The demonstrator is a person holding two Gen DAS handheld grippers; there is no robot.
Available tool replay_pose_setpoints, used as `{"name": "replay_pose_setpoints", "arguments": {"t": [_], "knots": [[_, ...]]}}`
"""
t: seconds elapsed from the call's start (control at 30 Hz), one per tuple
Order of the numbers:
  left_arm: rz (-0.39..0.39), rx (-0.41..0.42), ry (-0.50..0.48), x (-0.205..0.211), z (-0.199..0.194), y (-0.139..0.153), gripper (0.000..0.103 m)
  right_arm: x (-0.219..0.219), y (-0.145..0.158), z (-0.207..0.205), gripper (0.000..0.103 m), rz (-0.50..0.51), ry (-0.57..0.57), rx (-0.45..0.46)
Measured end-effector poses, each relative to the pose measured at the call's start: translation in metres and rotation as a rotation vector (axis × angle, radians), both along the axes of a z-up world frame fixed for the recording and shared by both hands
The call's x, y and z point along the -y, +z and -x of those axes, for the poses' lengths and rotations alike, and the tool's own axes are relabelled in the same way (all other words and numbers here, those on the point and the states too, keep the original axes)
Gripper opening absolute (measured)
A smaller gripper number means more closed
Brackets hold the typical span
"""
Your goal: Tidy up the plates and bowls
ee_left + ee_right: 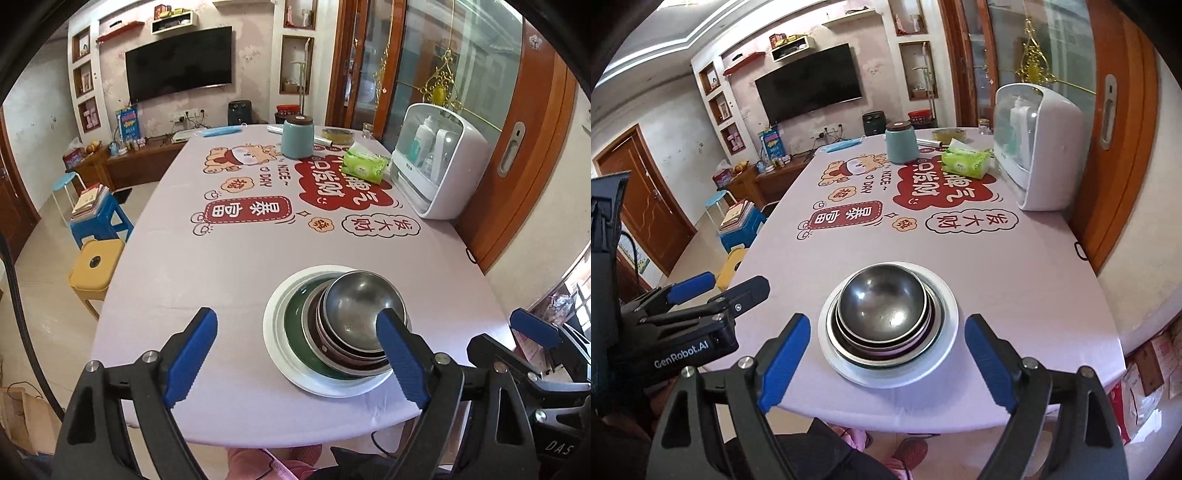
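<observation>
A nested stack stands near the front edge of the table (207,273). A white plate (275,328) lies at the bottom, with a green plate (295,314) and darker dishes above it. A steel bowl (354,302) sits on top. My left gripper (295,315) hovers open above the table, left of the stack and clear of it; its right finger overlaps the stack in the picture. In the right wrist view the same stack, white plate (945,332) and steel bowl (882,299), appears between the fingers of my open right gripper (888,319), which hangs above it with nothing held.
At the far right of the table stand a white countertop cabinet (439,162), a green tissue pack (365,164) and a teal canister (297,138). A yellow stool (98,266) and a blue stool (99,221) stand left of the table. A person's legs show under the front edge.
</observation>
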State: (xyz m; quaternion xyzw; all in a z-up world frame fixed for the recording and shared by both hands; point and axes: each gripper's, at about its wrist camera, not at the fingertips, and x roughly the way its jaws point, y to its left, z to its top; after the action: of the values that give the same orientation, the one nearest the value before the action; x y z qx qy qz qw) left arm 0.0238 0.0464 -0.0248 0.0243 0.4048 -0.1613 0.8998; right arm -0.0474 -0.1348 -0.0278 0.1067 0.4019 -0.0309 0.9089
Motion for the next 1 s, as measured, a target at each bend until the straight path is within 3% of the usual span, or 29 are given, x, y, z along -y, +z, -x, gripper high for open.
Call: {"name": "replay_pose_setpoints", "arguments": {"t": [0.27, 0.4, 0.63, 1.0], "knots": [[0.004, 0.011, 0.070, -0.004, 0.022, -0.003, 0.092, -0.002, 0.000, 0.013, 0.087, 0.030, -0.017, -0.015], [0.018, 0.021, 0.095, -0.005, 0.028, -0.005, 0.093, -0.001, -0.003, 0.016, 0.098, 0.052, -0.027, -0.026], [0.052, 0.010, 0.139, -0.005, 0.027, -0.010, 0.102, 0.001, -0.001, 0.019, 0.103, 0.095, -0.011, -0.017], [-0.006, 0.019, 0.183, 0.006, 0.023, -0.009, 0.102, 0.008, -0.002, 0.015, 0.103, 0.096, 0.002, -0.009]]}}
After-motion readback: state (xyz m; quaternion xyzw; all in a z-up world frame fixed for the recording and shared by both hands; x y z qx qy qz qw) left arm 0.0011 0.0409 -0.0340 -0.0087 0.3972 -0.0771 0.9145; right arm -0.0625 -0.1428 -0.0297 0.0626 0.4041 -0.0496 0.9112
